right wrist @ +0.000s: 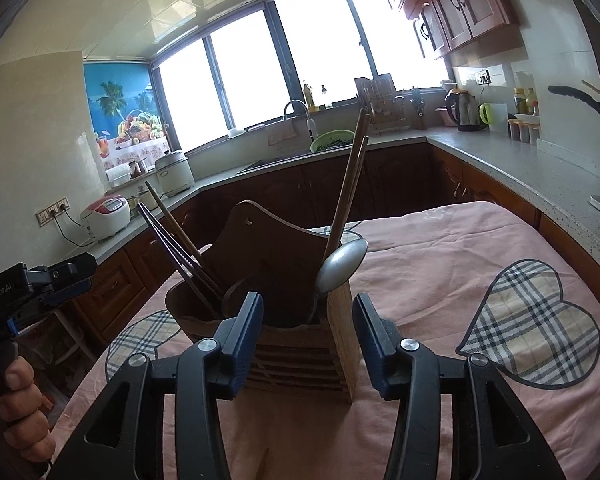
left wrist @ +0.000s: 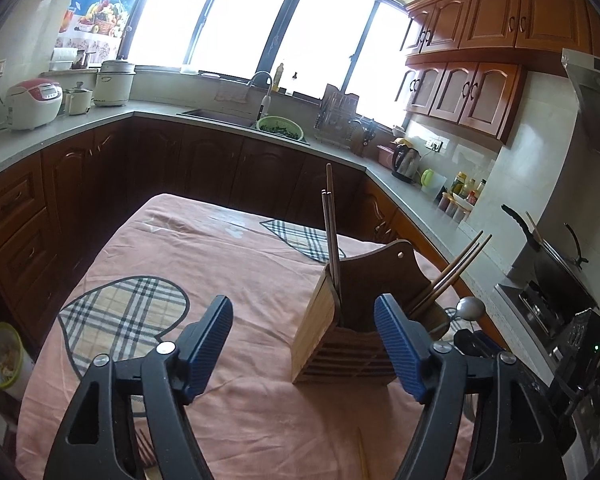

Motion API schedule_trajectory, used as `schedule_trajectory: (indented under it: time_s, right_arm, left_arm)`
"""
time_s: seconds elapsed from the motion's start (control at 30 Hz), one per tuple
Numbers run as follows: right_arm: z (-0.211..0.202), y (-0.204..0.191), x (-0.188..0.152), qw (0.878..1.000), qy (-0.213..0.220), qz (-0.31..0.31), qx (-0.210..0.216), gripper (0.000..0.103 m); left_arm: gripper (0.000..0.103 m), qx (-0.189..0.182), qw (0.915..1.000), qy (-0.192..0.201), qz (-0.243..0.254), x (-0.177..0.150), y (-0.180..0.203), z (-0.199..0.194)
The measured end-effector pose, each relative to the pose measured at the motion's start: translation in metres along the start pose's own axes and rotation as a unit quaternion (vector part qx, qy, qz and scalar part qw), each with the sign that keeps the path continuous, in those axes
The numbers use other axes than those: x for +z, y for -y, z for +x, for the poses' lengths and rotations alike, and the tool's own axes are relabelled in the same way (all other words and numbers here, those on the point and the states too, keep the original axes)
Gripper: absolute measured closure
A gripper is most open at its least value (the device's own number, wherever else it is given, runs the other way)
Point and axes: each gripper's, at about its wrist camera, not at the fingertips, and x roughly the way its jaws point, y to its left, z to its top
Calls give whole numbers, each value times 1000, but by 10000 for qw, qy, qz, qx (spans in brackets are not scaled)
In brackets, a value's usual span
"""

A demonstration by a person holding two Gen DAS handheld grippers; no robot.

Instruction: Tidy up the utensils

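Observation:
A wooden utensil holder (left wrist: 340,320) stands on the pink tablecloth (left wrist: 240,264). Brown chopsticks (left wrist: 332,232) stick up from its left compartment and more chopsticks (left wrist: 456,268) lean out to the right. My left gripper (left wrist: 304,304) is open just in front of the holder, with nothing between its pads. In the right wrist view the holder (right wrist: 276,272) also carries a metal spoon (right wrist: 340,266), bowl up, beside tall chopsticks (right wrist: 350,184). My right gripper (right wrist: 308,300) is open in front of it, pads apart from the wood. A loose chopstick (left wrist: 363,456) and a fork (left wrist: 146,448) lie near the front edge.
Plaid heart patches (right wrist: 532,332) mark the cloth. Kitchen counters (left wrist: 80,132) with a sink, rice cookers (left wrist: 34,102) and a kettle (left wrist: 406,160) ring the table. A stove with a pan (left wrist: 556,272) sits on the right. A hand (right wrist: 16,400) grips the left tool.

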Motion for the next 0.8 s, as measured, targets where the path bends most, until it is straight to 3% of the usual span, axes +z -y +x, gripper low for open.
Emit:
schedule_trajectory:
  time_s: [0.07, 0.17, 0.43, 0.8]
  right_arm:
    - [-9, 3, -4, 9999, 19, 107, -9, 25]
    - [-26, 8, -13, 9995, 58, 296, 2, 17]
    - [-73, 5, -41, 9981, 222, 557, 108, 12]
    - [-114, -13, -64, 9985, 343, 351, 251, 9]
  left_arm:
    - [11, 2, 10000, -27, -30, -9, 0, -13]
    - [5, 102, 9999, -98, 26, -22, 2, -30]
    - [3, 193, 9996, -167, 92, -50, 6, -78]
    - [1, 264, 9993, -228, 125, -79, 5, -122]
